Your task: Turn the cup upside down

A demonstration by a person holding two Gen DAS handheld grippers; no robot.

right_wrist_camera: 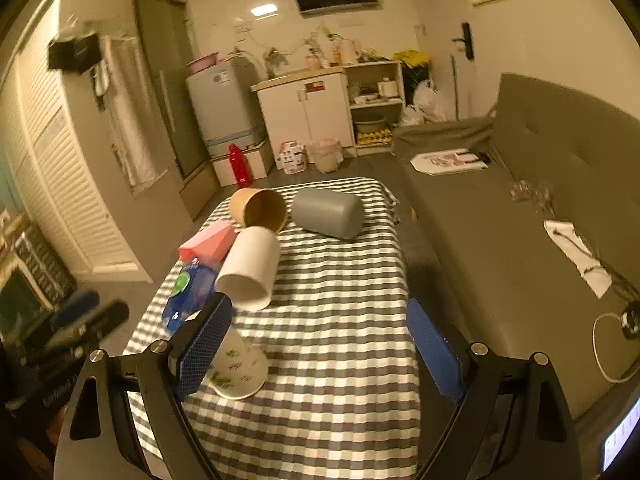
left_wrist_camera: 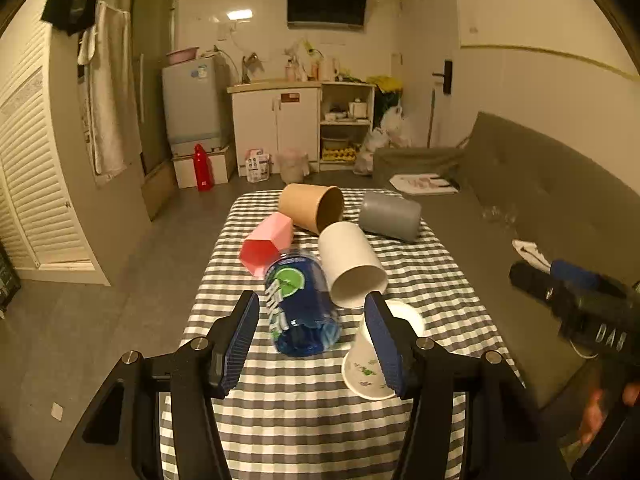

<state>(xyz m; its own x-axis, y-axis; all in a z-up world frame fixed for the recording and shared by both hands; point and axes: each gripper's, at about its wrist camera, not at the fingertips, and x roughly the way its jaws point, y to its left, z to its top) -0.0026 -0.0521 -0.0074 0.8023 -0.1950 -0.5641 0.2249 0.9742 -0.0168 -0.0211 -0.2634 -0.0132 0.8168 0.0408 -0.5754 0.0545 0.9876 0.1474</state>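
Several cups lie on their sides on a checked table: a brown paper cup, a grey cup, a pink cup, a white cup and a blue translucent cup. A printed paper cup stands upside down at the near right. My left gripper is open, above the table near the blue cup, its right finger in front of the printed cup. My right gripper is open and empty over the table, with the printed cup beside its left finger.
A grey sofa runs along the table's right side. The floor drops off to the left of the table. Kitchen cabinets, a small fridge and a red bottle stand at the back of the room.
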